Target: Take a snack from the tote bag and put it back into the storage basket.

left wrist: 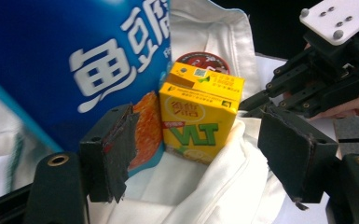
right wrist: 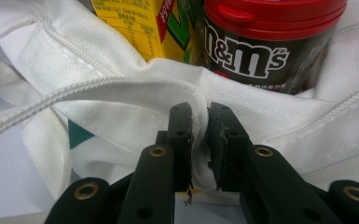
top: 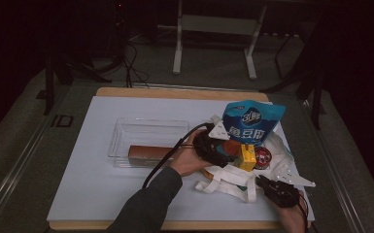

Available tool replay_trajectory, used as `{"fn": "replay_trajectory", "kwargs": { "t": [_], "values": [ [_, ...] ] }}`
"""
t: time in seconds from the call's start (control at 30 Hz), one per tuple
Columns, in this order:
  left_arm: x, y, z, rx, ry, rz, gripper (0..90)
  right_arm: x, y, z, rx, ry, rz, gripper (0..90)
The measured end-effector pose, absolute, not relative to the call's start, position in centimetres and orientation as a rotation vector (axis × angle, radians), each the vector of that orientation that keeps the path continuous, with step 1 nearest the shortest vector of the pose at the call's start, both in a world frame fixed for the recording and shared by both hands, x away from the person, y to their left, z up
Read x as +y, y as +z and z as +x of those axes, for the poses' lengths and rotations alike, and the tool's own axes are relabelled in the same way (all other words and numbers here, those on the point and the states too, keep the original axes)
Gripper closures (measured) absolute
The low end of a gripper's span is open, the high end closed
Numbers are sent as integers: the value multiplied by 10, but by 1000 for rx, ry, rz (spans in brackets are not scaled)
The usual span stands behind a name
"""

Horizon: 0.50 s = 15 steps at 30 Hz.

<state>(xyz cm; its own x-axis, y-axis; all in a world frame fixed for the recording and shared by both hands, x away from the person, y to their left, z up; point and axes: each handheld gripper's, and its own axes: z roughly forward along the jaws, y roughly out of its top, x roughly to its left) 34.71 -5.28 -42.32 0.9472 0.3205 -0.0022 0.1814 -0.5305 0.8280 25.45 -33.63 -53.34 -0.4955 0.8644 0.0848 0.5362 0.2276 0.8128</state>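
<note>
White cloth bag (top: 233, 177) lies slumped at the right front of the table (top: 87, 194), mouth open upward and toward the person, straps spilling toward the front edge. Right gripper (right wrist: 199, 122) is pinched onto a fold of the bag's rim, jaws nearly together with only cloth between them; in the high view it sits at the bag's near right corner (top: 278, 190). Left gripper (left wrist: 196, 158) has jaws standing wide apart with nothing pressed between the pads; the yellow juice carton (left wrist: 200, 114) sits in the gap beyond them, not touched. In the high view the left gripper (top: 212, 150) is at the bag's left side, held by the left hand (top: 189, 158).

Inside the bag: one blue snack pouch (top: 253, 121), upright, long axis vertical, top sticking well above the bag rim and leaning slightly back. One yellow juice carton (top: 246, 158), standing upright, long axis vertical, just beside the pouch. One candy tub with a red lid (right wrist: 270, 37), upright, touching the carton on its right.

Left of the bag, apart from it: one clear plastic tray (top: 126, 128), long axis running left-right across the table. One brown bar (top: 148, 153) lies flat in the tray's near part, long axis also left-right.
</note>
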Motion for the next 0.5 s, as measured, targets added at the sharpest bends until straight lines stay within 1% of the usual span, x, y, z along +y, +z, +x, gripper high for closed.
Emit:
{"fn": "replay_trajectory", "kwargs": {
  "t": [0.2, 0.5],
  "values": [
    [-65, -427, 349, 354, 167, 2151, 274, -336, -533, 254, 2123, 1161, 1291, 790],
    [-72, -435, 356, 363, 164, 2164, 275, -336, -533, 254, 2123, 1166, 1294, 788]
  ]
}}
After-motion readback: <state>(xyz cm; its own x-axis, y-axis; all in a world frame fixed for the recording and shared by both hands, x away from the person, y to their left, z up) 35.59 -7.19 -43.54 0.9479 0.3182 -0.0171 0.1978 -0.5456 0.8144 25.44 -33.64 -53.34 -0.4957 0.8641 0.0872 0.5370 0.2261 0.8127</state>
